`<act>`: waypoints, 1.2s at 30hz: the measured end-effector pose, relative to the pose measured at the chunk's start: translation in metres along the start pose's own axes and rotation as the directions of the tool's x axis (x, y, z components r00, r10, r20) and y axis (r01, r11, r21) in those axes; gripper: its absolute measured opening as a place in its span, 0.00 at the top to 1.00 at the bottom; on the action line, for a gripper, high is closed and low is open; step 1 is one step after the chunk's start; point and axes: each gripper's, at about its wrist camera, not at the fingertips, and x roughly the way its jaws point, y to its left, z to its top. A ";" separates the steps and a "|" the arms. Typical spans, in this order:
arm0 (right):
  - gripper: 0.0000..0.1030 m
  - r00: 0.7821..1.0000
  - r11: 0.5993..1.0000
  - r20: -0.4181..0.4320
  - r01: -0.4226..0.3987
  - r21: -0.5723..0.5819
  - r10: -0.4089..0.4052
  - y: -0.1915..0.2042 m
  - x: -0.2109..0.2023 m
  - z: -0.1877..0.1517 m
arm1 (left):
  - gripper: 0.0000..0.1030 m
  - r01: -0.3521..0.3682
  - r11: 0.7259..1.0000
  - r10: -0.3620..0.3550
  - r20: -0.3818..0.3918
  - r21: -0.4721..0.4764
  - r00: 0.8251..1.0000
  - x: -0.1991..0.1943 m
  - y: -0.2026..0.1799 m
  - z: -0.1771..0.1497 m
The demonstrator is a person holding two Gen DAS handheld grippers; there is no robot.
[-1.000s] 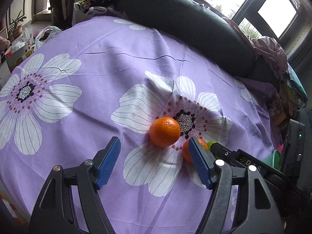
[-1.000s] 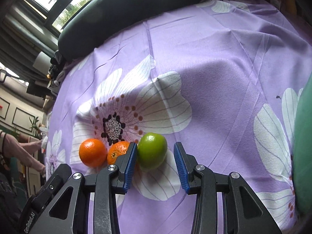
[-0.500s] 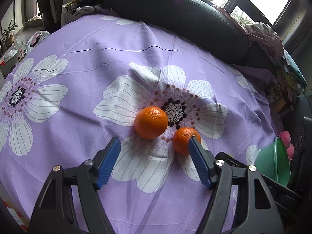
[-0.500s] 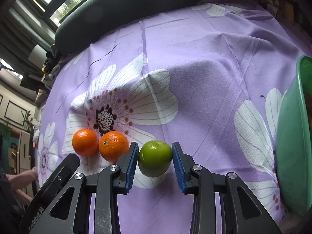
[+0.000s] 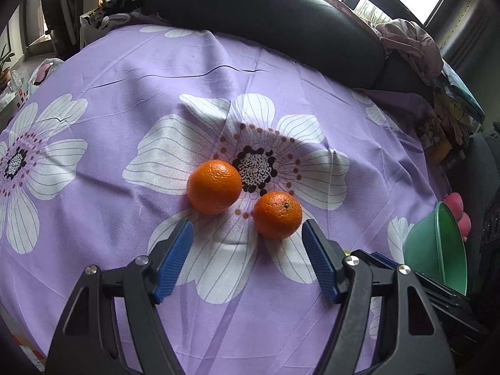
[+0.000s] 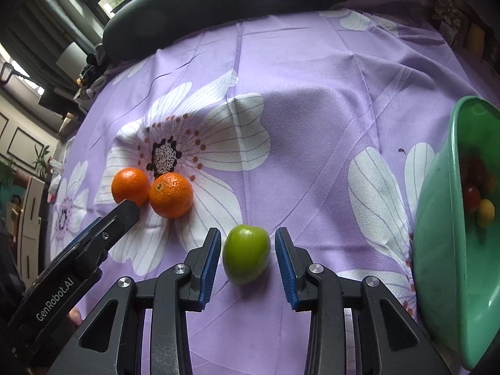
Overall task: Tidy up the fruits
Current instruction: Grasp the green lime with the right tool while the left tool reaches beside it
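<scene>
Two oranges lie on the purple flowered cloth: a larger one [image 5: 214, 186] and a smaller one [image 5: 277, 214] to its right. My left gripper [image 5: 247, 243] is open and empty, just short of them. In the right wrist view the same oranges [image 6: 130, 186] [image 6: 171, 194] lie at the left. A green lime [image 6: 246, 253] lies on the cloth between the blue pads of my right gripper [image 6: 248, 247], which is open, with a gap on each side. A green bowl [image 6: 437, 250] at the right holds several small fruits.
A dark long cushion [image 5: 265, 15] lines the far edge of the cloth. The green bowl [image 5: 434, 250] also shows at the right of the left wrist view, with clutter [image 5: 443, 118] behind it. The left gripper's body [image 6: 78, 256] shows at the left of the right wrist view.
My right gripper has moved the lime to the right, away from the oranges, then opened around it. My left gripper has drawn back a little; the oranges now sit between its fingertips' line.
</scene>
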 end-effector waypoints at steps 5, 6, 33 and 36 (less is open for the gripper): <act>0.64 0.997 0.997 0.068 -0.035 0.066 0.030 -0.014 -0.014 0.004 | 0.31 0.042 0.999 -0.041 -0.025 0.028 0.999 0.001 -0.008 -0.003; 0.64 0.997 0.996 0.070 -0.041 0.082 0.035 -0.017 -0.014 0.005 | 0.31 0.059 0.998 -0.058 -0.028 0.037 0.998 0.000 -0.010 -0.003; 0.64 0.979 0.961 -0.035 -0.189 0.200 0.200 -0.027 0.015 0.006 | 0.51 0.279 0.953 -0.243 -0.250 0.118 0.937 0.038 -0.061 -0.029; 0.64 0.978 0.962 -0.050 -0.188 0.196 0.201 -0.027 0.019 0.005 | 0.51 0.272 0.955 -0.234 -0.259 0.120 0.937 0.042 -0.061 -0.030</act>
